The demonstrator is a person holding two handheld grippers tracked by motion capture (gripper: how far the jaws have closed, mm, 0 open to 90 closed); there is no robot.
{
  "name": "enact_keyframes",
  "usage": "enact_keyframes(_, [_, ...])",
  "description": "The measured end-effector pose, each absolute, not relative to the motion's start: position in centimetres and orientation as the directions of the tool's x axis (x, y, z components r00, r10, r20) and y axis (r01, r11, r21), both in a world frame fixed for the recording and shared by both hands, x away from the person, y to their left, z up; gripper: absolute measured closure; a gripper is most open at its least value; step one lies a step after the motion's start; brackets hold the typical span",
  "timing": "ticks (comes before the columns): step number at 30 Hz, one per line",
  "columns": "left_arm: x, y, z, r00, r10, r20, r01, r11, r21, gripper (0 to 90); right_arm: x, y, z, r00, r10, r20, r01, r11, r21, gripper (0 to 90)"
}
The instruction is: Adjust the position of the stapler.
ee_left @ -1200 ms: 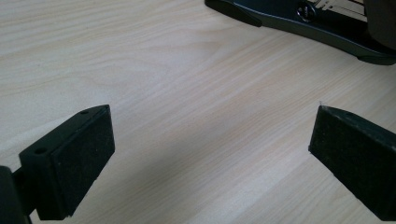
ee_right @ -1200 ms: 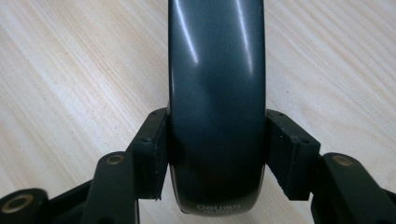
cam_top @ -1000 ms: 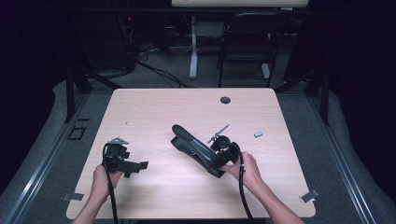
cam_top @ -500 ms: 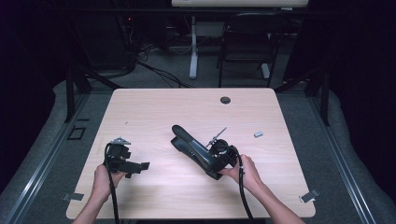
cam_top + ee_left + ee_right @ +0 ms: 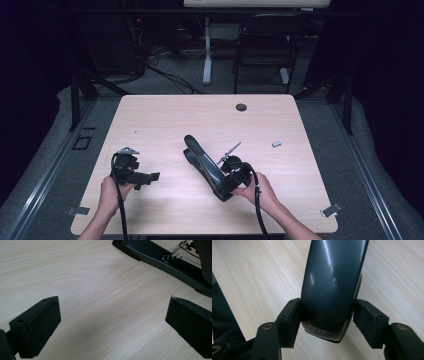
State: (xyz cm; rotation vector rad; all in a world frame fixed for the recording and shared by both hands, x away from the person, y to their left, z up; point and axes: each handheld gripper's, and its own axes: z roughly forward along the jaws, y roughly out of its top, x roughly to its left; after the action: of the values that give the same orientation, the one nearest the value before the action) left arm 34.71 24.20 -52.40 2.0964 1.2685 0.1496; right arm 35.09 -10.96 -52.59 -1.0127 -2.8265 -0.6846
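A large black stapler [image 5: 202, 162] lies slantwise on the wooden table [image 5: 190, 120], its long top arm raised off the base. My right gripper [image 5: 225, 189] is shut on the near end of that arm. In the right gripper view the glossy arm [image 5: 332, 285] sits between both pads, and the gripper [image 5: 327, 322] clamps it from the sides. My left gripper [image 5: 146, 176] hovers low at the table's near left, open and holding nothing. In the left gripper view its jaws [image 5: 112, 322] stand wide apart over bare wood, with the stapler's base [image 5: 160, 262] beyond them.
A thin metal rod [image 5: 229, 150] sticks out beside the stapler. A small grey piece [image 5: 276, 143] lies to the right, and a black round grommet [image 5: 241, 107] sits near the far edge. Tape strips [image 5: 79, 211] [image 5: 331, 210] mark the near corners.
The left gripper has drifted slightly right and toward the near edge. The right gripper stays clamped on the stapler's arm, which has barely moved.
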Motion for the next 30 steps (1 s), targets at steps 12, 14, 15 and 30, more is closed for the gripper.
enact_keyframes(12, [34.7,23.9,-52.4,0.521,0.820,-0.238,0.747,-0.303,0.591,0.0,34.7,-10.1,-52.0,-0.777,0.592,0.215,0.618,0.653,0.438,38.3])
enact_keyframes(14, [34.7,23.9,-52.5,0.519,0.819,-0.243,0.750,-0.300,0.590,0.0,34.9,-10.3,-51.9,-0.777,0.584,0.234,0.622,0.658,0.425,39.5])
enact_keyframes(15, [34.7,24.0,-52.4,0.518,0.819,-0.247,0.751,-0.297,0.590,0.0,35.0,-10.4,-51.8,-0.779,0.581,0.236,0.621,0.662,0.419,40.0])
enact_keyframes(30, [34.7,24.0,-52.4,0.490,0.835,-0.252,0.766,-0.274,0.581,0.0,33.4,-10.1,-53.0,-0.776,0.608,0.168,0.625,0.707,0.331,40.4])
